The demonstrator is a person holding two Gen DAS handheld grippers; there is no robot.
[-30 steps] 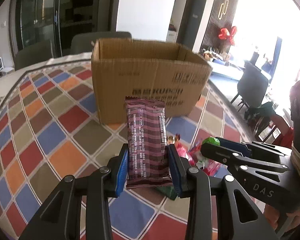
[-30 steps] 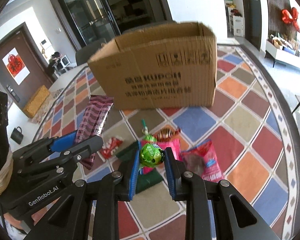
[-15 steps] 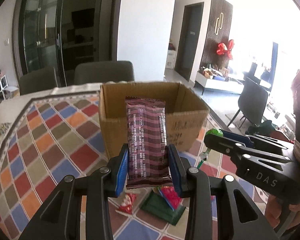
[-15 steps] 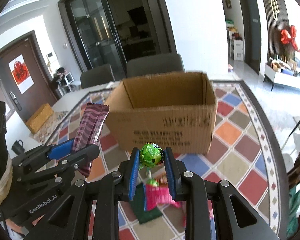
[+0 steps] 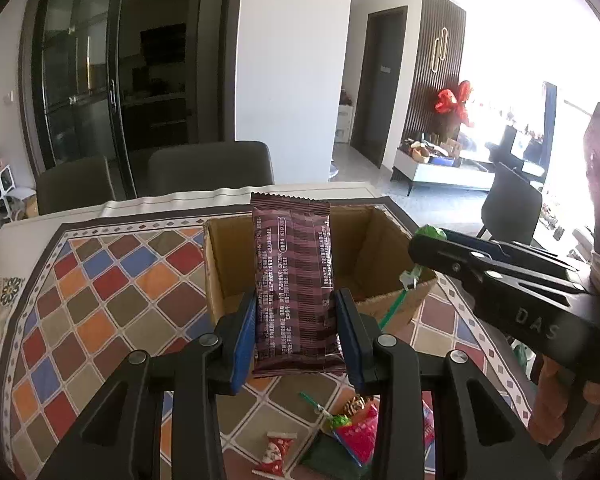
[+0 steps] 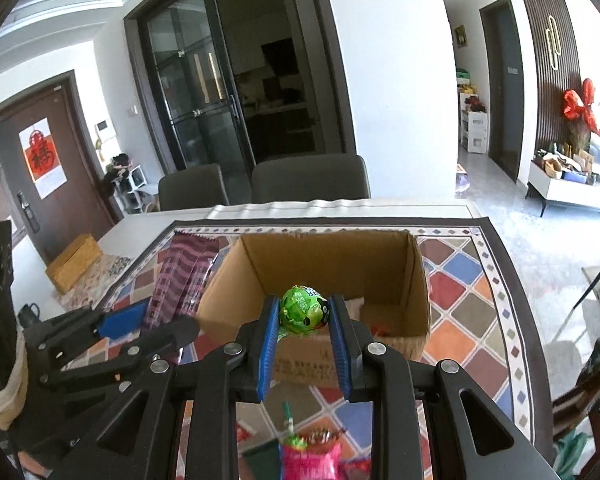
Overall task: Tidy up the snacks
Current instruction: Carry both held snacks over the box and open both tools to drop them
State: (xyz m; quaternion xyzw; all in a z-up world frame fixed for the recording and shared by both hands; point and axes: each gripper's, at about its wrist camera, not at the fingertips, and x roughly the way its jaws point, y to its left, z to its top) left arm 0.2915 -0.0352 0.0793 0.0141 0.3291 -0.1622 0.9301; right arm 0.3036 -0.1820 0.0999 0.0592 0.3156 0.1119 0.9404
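Cardboard box (image 5: 384, 256) ahead, open-topped at twelve o'clock; both snacks held above its near rim.
Maroon wafer pack (image 5: 294, 280) pinched in left gripper (image 5: 296, 332), long axis upright toward twelve; green lollipop (image 6: 303, 310) clamped in right gripper (image 6: 304, 336), stick hanging toward six. Mid-carry; next likely: advance over opening, then release.

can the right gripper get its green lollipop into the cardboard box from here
Probably yes: the right gripper holds the green lollipop just short of the cardboard box, whose top is open and unblocked.
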